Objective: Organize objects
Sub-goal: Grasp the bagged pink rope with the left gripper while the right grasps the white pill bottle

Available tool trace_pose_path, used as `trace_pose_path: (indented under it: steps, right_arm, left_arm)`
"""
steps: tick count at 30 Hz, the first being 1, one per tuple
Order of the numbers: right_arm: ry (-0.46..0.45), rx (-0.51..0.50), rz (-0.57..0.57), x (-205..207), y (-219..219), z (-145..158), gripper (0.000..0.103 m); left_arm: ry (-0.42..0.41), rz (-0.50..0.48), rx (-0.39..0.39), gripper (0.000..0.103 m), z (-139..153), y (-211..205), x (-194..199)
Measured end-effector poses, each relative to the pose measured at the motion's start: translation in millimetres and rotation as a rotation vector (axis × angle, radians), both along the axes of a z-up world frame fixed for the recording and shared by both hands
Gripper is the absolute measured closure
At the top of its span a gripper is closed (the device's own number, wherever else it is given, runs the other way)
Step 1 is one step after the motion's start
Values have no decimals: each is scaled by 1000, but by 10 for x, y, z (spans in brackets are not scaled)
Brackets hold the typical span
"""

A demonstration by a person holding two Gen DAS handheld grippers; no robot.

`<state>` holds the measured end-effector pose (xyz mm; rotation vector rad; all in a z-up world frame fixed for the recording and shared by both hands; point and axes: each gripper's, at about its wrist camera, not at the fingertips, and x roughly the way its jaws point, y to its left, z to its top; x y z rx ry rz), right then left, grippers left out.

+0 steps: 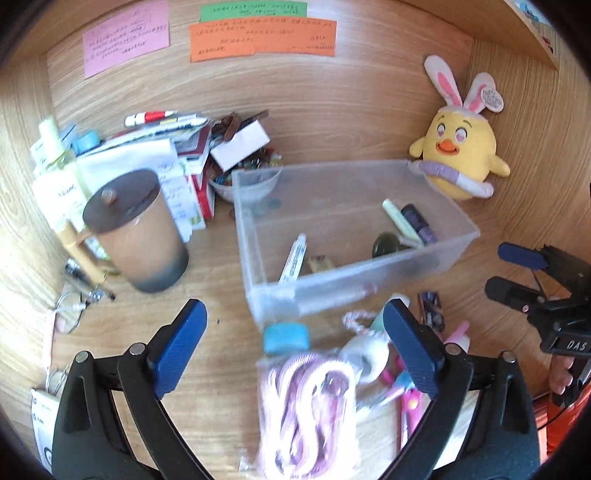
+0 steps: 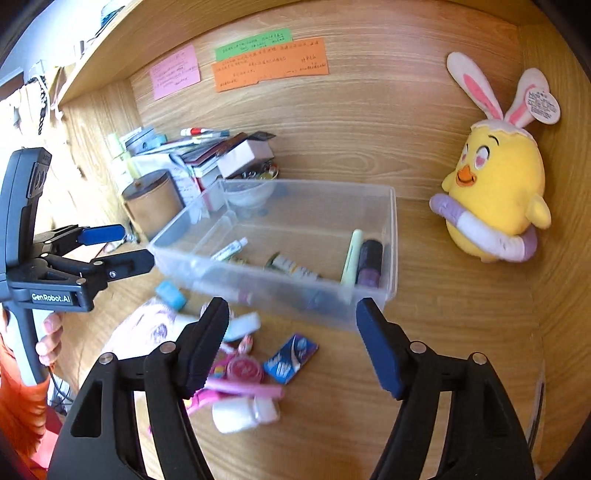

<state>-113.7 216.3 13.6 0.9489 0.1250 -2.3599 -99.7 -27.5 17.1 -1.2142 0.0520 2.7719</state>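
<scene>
A clear plastic bin (image 1: 448,254) (image 2: 389,258) stands mid-desk holding a pale green marker (image 2: 351,256), a dark purple tube (image 2: 369,262), a white tube (image 1: 293,258) and small items. In front of it lie loose things: a bag of pink cord (image 1: 308,410), a blue cap (image 1: 286,338), a white bottle (image 2: 243,411), a blue packet (image 2: 291,356), a pink round case (image 2: 243,369). My left gripper (image 1: 295,350) is open above the cord bag. My right gripper (image 2: 291,349) is open above the loose items, holding nothing.
A brown lidded cup (image 1: 138,229) and a pile of papers, pens and boxes (image 1: 173,155) stand at the left. A yellow plush chick with bunny ears (image 2: 495,195) leans on the right wall. Coloured notes (image 1: 258,33) hang on the back panel.
</scene>
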Motion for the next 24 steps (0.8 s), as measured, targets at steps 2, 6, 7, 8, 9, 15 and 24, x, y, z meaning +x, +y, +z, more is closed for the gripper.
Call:
trace_pose_path:
  steps: [2,6,7,8,9,15,24]
  right_arm:
    - [-2,11,5,77,11,-44,34]
    - [-17,28,21,211,34,-153,34]
    - [-23,34,23,235,31,-186,34]
    - [-29,42,26,262,28,-219,34]
    - [-36,50,27,297,22,-258,34]
    - [-87,56,64,465,-11,-466,29]
    - [-122,86,96,451,-140,-650,28]
  left_arm:
    - [-27,-2,-6,5,-83,-38,90]
    - [-78,-7,7,5,-262,-100,246]
    - [-85,-9,9,5,-299,-107,281]
    - [-95,-7,12,5,-344,-116,317]
    - [-101,-3,16,5,-379,-124,349]
    - [-137,-6,60,5,-543,-146,453]
    - [-204,23,91,4,-780,-218,299]
